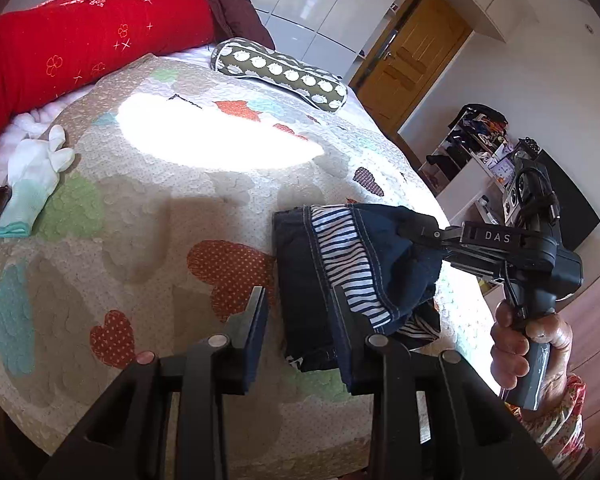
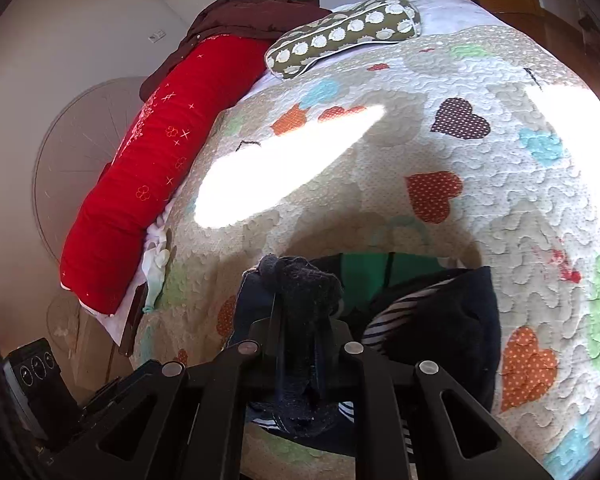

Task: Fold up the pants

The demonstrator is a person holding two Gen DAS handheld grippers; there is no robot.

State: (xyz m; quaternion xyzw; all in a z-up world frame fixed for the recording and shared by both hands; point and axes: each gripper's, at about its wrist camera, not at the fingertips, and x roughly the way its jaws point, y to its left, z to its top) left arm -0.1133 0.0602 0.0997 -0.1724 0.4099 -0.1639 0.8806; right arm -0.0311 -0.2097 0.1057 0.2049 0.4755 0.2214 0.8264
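At five o'clock on quilt (image 1: 148,208): my right tongs (image 2: 300,300) pinch pants (image 1: 300,280) hem, lifting for fold; left tongs (image 1: 300,312) gape, nothing pressed.

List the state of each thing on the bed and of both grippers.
pants: bunched, striped lining showing, one end lifted
right gripper: jaws shut on the pants' dark fabric
left gripper: jaws open, nothing clamped
white glove: lying flat
spotted cushion: lying on the quilt
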